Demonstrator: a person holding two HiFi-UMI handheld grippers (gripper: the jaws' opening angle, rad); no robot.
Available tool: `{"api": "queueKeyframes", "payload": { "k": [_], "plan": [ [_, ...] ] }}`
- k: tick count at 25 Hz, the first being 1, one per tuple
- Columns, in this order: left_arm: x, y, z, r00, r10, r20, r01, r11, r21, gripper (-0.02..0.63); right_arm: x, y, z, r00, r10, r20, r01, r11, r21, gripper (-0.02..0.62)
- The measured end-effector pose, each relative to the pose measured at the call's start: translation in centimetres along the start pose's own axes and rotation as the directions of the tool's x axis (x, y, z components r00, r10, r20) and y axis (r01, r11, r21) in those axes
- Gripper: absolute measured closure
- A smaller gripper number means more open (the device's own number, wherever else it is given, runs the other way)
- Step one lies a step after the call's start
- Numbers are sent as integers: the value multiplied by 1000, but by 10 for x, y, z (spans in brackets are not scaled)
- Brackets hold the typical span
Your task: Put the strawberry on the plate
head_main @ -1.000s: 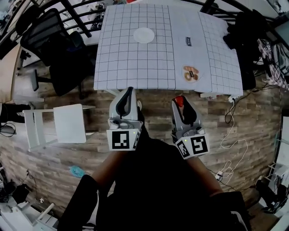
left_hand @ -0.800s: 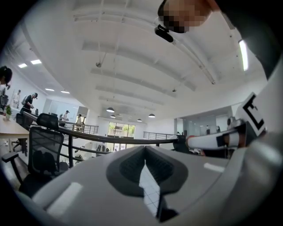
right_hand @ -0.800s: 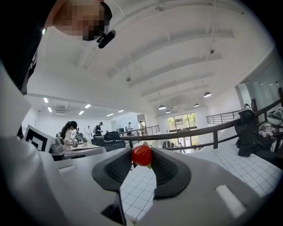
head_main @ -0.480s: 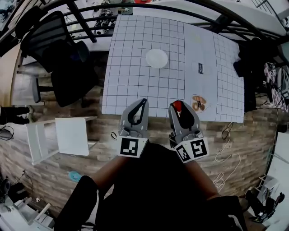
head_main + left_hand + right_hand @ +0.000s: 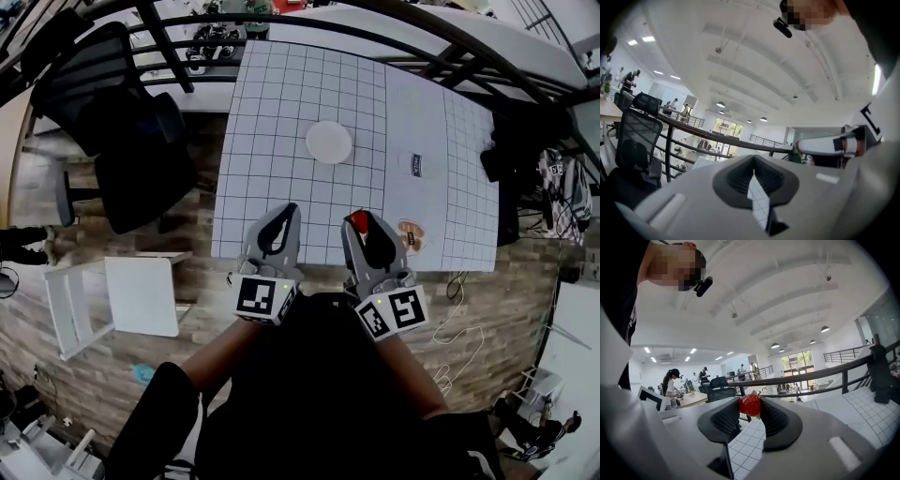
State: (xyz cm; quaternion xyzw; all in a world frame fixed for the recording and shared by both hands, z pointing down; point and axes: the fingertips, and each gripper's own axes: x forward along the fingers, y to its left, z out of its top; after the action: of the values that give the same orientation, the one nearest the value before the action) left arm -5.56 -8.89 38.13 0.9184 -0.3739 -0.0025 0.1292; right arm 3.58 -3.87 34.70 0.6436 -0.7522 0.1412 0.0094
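Two handheld grippers sit side by side over the near edge of the white table covered in a black grid cloth (image 5: 272, 112). My right gripper (image 5: 365, 228) has its ribbed dark pads pressed on a small red strawberry (image 5: 750, 405) at the very tips, jaws fairly wide around it. My left gripper (image 5: 278, 220) is closed, with nothing in it. The round white plate (image 5: 329, 142) lies near the table's middle, well apart from the fruit. I judge the strawberry light, soft and easily bruised. It is best taken gently across its broad middle and let go low, since it may roll.
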Motion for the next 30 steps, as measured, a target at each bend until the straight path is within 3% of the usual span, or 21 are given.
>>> {"api": "queueKeyframes", "payload": {
  "k": [12, 19, 27, 30],
  "plan": [
    [-2, -6, 3, 999, -31, 20, 30, 999, 19, 598, 13, 2, -16, 1000, -13, -25, 12, 1000, -25, 462],
    [-4, 3, -1, 1000, 28, 2, -28, 999, 47, 598, 39, -3, -17, 998, 33, -58, -37, 997, -63, 462],
    [26, 10, -1, 998, 48, -29, -47, 998, 42, 598, 78, -33, -35, 990, 25, -135, -32, 998, -51, 462],
    [46, 10, -4, 998, 46, -41, -42, 994, 100, 598, 91, -50, -42, 987, 20, -162, -27, 999, -39, 462]
  ]
}}
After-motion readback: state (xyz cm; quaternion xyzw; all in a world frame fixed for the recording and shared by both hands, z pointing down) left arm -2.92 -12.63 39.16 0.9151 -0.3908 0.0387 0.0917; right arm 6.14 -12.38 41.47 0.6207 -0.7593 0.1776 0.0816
